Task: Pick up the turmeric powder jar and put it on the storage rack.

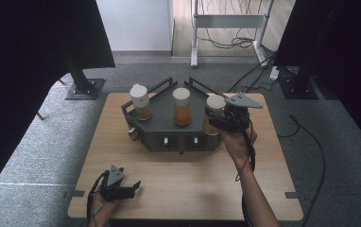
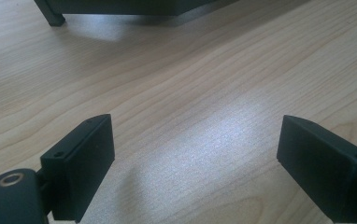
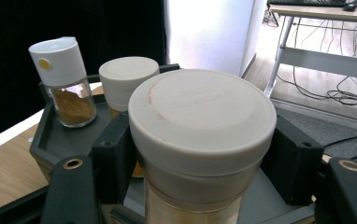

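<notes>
Hand-held gripper (image 3: pixel 200 172) clamping spice jar (image 3: pixel 200 140), lid embossing unreadable

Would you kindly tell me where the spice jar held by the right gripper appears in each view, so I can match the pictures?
High view: the held jar sits right of centre, at the dark rack's right end, clamped by the right gripper.
Left gripper view: not in it.
Right gripper view: the held jar is front and centre between the jaws.
Shared landmark: the flip-cap jar, on the rack's far left.
</notes>
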